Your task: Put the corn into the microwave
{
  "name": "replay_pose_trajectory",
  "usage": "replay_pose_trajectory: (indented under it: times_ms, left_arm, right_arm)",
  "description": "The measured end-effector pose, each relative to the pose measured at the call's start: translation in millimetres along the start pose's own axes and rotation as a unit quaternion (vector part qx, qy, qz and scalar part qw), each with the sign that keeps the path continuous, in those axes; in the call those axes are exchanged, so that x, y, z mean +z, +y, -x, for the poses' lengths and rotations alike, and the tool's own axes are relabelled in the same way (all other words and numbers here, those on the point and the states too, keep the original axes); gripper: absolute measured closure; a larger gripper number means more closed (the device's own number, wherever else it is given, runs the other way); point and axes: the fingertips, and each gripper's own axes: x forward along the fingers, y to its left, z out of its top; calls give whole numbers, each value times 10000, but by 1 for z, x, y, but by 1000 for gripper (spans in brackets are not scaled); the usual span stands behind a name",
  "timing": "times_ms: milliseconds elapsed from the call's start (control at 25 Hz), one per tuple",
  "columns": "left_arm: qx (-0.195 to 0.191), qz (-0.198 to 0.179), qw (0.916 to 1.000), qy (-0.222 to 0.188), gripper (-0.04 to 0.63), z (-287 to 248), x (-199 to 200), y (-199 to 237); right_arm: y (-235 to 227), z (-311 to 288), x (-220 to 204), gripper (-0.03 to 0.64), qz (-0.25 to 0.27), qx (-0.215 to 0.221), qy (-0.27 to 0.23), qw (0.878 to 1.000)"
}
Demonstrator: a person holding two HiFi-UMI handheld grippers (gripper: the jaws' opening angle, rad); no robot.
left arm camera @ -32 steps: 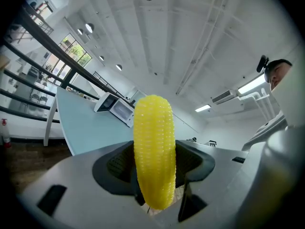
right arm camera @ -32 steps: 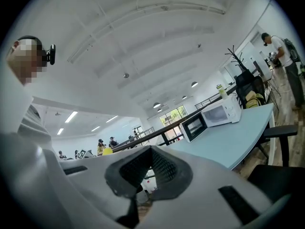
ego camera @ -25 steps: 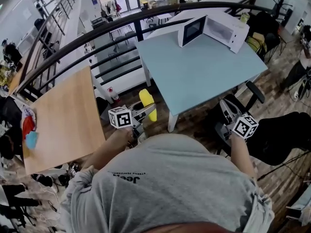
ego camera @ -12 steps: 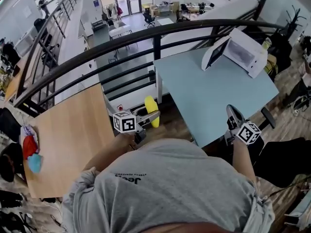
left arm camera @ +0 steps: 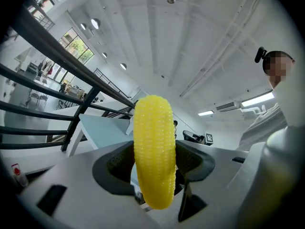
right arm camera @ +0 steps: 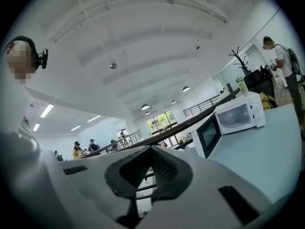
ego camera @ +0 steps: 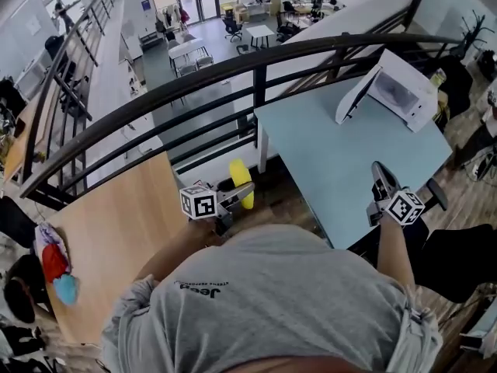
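Compared with a second ago, I am standing closer to the blue table (ego camera: 353, 158). In the head view it has swung right and now fills the space in front of my right side, while the wooden table (ego camera: 116, 239) has slid down toward the lower left. The microwave (ego camera: 404, 90) has moved from the upper middle toward the right edge of that view. It is sitting at the far end of the blue table, by the dark railing (ego camera: 256, 62), with its door (ego camera: 356, 98) hanging open. My right tongs (ego camera: 379, 171), which were over the floor beside the table, are now reaching over the table's near edge. Their jaws are closed tip to tip with nothing between them. My left tongs (ego camera: 239, 195) are gripping the corn (ego camera: 239, 179) just as they were before, with the jaws set fairly wide and both pads pressing on the cob's sides. In the left gripper view the corn is standing upright across the jaws. Its upper end is rising well above them and its lower end is dipping just below the pads. The left tongs and the corn are hanging over the floor (ego camera: 289, 202) in the gap between the two tables. That puts them near the blue table's corner and well apart from the microwave.
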Motion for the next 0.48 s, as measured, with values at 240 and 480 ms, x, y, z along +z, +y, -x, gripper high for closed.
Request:
replay_pose_trajectory:
  times_ms: [240,480]
  left_arm:
    - [-189,-50,9997,111,330,-32,21,11]
    - [-424,-152,9983,367,330,-102,41,9]
  right_arm:
    - [-27,-14,12,601,22,-191,29,9998]
    - [-87,-11,24,601,-86,-383,-155,9991]
